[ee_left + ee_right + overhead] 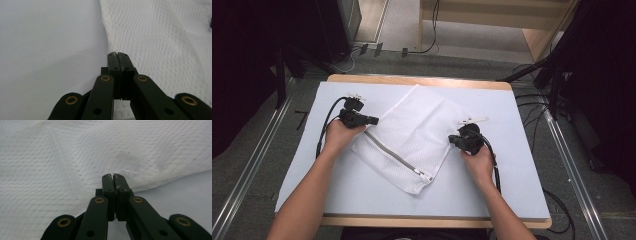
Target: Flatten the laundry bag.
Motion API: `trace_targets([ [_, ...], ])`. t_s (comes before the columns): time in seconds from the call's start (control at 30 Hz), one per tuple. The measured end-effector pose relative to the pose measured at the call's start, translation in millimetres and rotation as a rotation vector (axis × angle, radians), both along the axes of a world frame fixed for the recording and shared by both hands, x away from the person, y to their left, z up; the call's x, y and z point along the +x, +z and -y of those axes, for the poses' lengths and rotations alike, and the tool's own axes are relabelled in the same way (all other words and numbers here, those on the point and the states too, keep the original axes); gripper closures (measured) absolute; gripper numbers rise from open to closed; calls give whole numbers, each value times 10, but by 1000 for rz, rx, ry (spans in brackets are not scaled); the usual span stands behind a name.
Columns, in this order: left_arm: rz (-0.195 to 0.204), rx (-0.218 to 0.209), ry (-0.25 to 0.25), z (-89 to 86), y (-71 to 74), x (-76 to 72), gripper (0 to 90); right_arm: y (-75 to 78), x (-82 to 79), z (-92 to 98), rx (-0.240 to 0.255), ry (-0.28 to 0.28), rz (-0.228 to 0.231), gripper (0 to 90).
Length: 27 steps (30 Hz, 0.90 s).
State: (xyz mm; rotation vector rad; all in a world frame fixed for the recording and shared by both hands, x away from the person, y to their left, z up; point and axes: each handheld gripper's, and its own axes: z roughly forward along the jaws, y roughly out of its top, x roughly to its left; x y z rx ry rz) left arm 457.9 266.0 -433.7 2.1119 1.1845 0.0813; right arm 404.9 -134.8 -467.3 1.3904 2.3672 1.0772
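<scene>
White mesh laundry bag with a grey zipper lies flat and skewed in the middle of the high view, on the pale blue-grey sheet covering the wooden desk. Zipper runs diagonally along the bag's lower-left edge, pull at the bottom corner, centre-bottom of the frame.

Left claw sits at the left-centre of the high view, tips at the bag's left edge near the upper end of the zipper. In the left gripper view the left claw has its jaws pressed together, with the bag's hemmed edge meeting the tips; the mesh spreads over the upper right of that frame, and the edge looks pinched and slightly lifted there.

Right claw is right of centre in the high view, tips at the bag's right edge. In the right gripper view the right claw is also closed tight, mesh puckered at the tips, fabric across the top and left, bare sheet at the lower right. Both hands hold the tool bodies from below.
</scene>
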Motion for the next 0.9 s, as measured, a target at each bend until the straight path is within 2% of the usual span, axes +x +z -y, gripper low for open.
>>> trace_targets([
  [0.23, 4, 5, 9, 16, 21, -184, 900, 29, 119, 68, 24, -20, -11, 900],
  [0.5, 16, 5, 30, -1, 71, -436, 900, 79, 231, 68, 35, -9, -25, 900],
  [0.67, 2, -2, 59, -56, 52, -602, 900, 88, 309, 52, 36, -1, -32, 900],
  [0.9, -9, 6, 67, -47, 5, -815, 900, 97, 428, -15, 36, 18, -43, 900],
])
